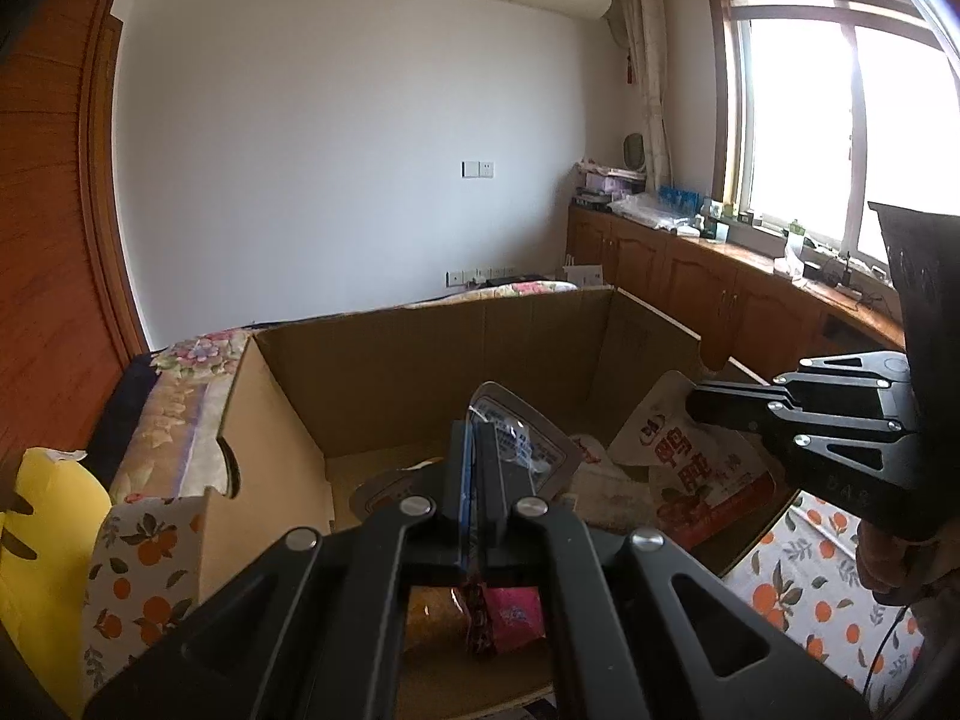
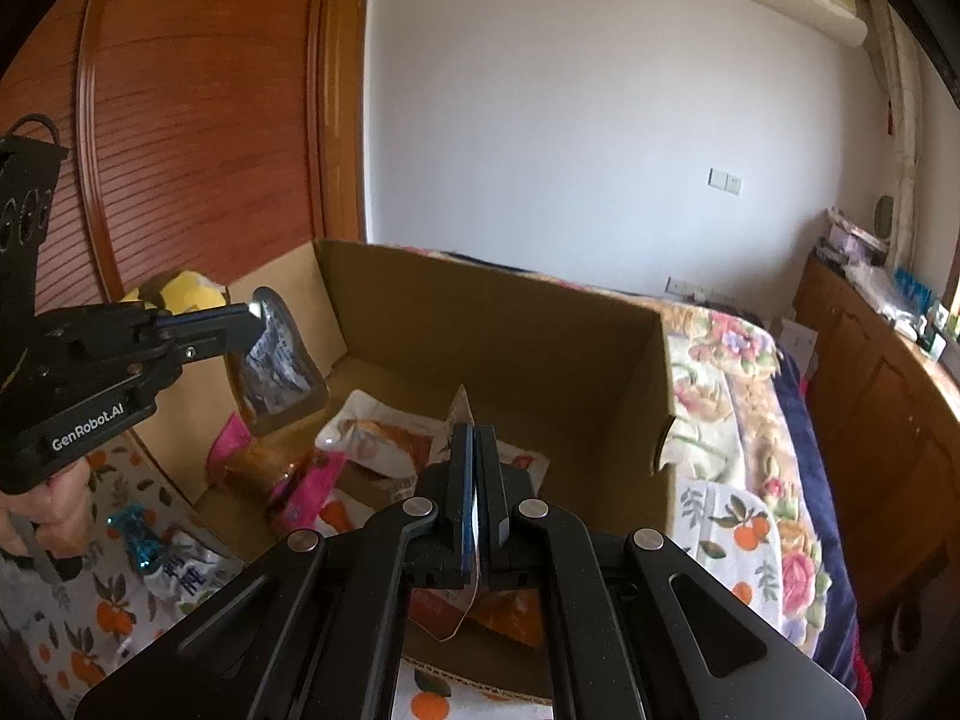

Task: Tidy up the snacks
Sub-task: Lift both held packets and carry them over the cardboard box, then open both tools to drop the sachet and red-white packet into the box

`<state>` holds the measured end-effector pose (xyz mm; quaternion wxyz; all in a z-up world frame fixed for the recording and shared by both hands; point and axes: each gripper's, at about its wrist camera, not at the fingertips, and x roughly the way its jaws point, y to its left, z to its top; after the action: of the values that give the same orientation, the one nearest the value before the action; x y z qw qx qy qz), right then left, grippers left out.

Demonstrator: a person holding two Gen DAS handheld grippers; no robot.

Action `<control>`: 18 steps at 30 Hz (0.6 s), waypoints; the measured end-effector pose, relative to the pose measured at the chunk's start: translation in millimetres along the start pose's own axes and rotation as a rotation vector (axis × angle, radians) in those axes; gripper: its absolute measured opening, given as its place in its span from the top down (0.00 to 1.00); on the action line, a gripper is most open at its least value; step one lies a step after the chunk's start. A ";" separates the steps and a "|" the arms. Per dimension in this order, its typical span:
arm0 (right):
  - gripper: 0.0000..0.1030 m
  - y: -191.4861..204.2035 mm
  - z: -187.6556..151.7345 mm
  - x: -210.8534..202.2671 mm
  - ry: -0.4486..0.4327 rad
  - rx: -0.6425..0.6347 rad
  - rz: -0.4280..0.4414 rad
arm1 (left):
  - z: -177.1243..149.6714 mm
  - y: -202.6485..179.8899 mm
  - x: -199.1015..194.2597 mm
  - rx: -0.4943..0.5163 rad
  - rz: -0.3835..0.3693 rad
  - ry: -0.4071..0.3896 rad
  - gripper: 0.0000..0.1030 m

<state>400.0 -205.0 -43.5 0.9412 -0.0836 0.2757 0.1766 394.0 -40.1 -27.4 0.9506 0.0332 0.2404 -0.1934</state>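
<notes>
An open cardboard box [image 1: 420, 372] stands in front of me on an orange-print cloth. My left gripper [image 1: 477, 426] is shut on a clear, silvery snack pouch [image 1: 528, 438], which hangs over the box's left side; the right wrist view shows this gripper [image 2: 255, 309] and the pouch [image 2: 276, 360] too. My right gripper [image 2: 477, 432] is shut on the thin edge of a white and red snack bag [image 2: 457, 414], held above the box floor. The left wrist view shows the right gripper [image 1: 693, 405] and its bag [image 1: 690, 468]. Inside the box [image 2: 480, 324] lie a pink packet [image 2: 306, 486] and a white-orange packet [image 2: 384, 438].
Two loose snacks, a white bag [image 2: 180, 576] and a blue glittery wrapper [image 2: 135, 531], lie on the cloth left of the box. A yellow object [image 1: 48, 528] sits at far left. Floral bedding [image 2: 732, 360] lies behind the box, wooden cabinets [image 1: 690, 264] along the window wall.
</notes>
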 end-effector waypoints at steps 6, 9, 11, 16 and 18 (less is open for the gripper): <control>1.00 5.2 -2.9 9.3 0.029 -0.011 0.006 | -4.5 -2.9 6.3 0.012 0.004 0.022 1.00; 1.00 8.5 -6.1 12.8 0.049 -0.020 0.005 | -5.6 -5.1 9.7 0.019 0.009 0.036 1.00; 1.00 8.2 -8.4 14.9 0.056 -0.024 0.004 | -6.5 -6.5 12.8 0.021 0.012 0.049 1.00; 0.97 4.6 -8.2 15.1 0.061 -0.003 0.015 | -7.6 -6.8 19.7 0.028 0.029 0.080 0.97; 0.96 2.8 -8.0 14.0 0.058 0.011 0.022 | -7.9 -5.5 19.8 0.029 0.033 0.086 0.95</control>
<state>406.0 -200.5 -58.1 0.9312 -0.0807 0.3048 0.1828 404.4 -50.9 -43.6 0.9420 0.0591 0.2774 -0.1794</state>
